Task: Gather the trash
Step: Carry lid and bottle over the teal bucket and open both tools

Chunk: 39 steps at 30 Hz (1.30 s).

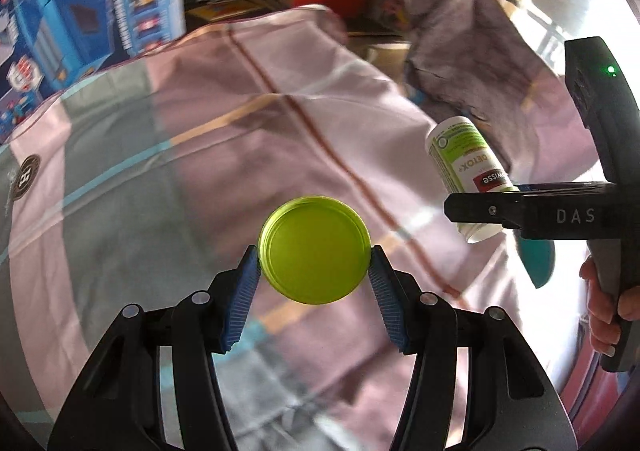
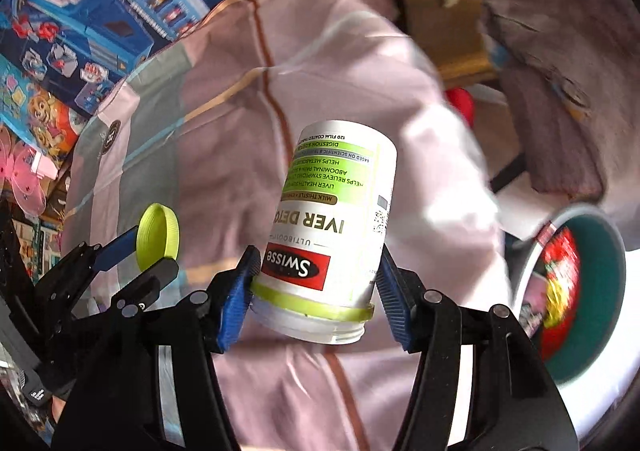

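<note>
My left gripper (image 1: 315, 253) is shut on a lime-green round lid (image 1: 314, 251), one blue pad on each side of its rim. The lid hangs above the bedsheet. The right wrist view shows the same lid (image 2: 158, 237) at the lower left, held in the left gripper (image 2: 150, 251). My right gripper (image 2: 318, 255) is shut on a white Swisse supplement bottle (image 2: 332, 227) with a green label. The bottle has no cap and its open neck points toward the camera. In the left wrist view the bottle (image 1: 464, 159) and the right gripper (image 1: 478, 205) are at the right.
A pink and grey plaid bedsheet (image 1: 200, 131) lies under both grippers. Blue toy boxes (image 1: 80, 11) stand at the far left. A grey-purple blanket (image 1: 460, 51) is heaped at the back right. A white bin (image 2: 524, 275) with a teal inside holds red wrappers. A person's hand (image 1: 600, 303) grips the right handle.
</note>
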Tool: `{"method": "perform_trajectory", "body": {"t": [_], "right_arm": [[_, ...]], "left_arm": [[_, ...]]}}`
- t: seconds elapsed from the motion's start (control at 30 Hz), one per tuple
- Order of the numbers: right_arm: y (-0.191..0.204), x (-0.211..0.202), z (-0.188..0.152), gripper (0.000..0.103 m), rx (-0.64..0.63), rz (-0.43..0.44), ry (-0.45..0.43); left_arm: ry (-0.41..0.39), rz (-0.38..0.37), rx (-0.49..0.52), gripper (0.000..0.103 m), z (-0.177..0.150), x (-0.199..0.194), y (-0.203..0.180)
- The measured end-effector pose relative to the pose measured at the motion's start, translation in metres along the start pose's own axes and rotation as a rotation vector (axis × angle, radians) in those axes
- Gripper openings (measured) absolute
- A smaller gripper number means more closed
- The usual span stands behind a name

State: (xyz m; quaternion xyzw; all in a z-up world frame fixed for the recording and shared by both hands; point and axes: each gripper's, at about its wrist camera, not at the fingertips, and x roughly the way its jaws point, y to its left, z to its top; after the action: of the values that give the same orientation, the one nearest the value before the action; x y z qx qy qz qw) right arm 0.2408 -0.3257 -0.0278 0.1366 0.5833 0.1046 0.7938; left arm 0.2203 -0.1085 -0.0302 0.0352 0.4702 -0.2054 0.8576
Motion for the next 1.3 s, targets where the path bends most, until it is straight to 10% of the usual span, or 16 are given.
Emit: {"method": "perform_trajectory", "body": {"t": [1.3], "right_arm": [[-0.261, -0.131, -0.157, 0.056, 0.375, -0.039, -0.186]], "left_arm": [[0.123, -0.152, 0.358, 0.056, -0.034, 0.036, -0.291]]}}
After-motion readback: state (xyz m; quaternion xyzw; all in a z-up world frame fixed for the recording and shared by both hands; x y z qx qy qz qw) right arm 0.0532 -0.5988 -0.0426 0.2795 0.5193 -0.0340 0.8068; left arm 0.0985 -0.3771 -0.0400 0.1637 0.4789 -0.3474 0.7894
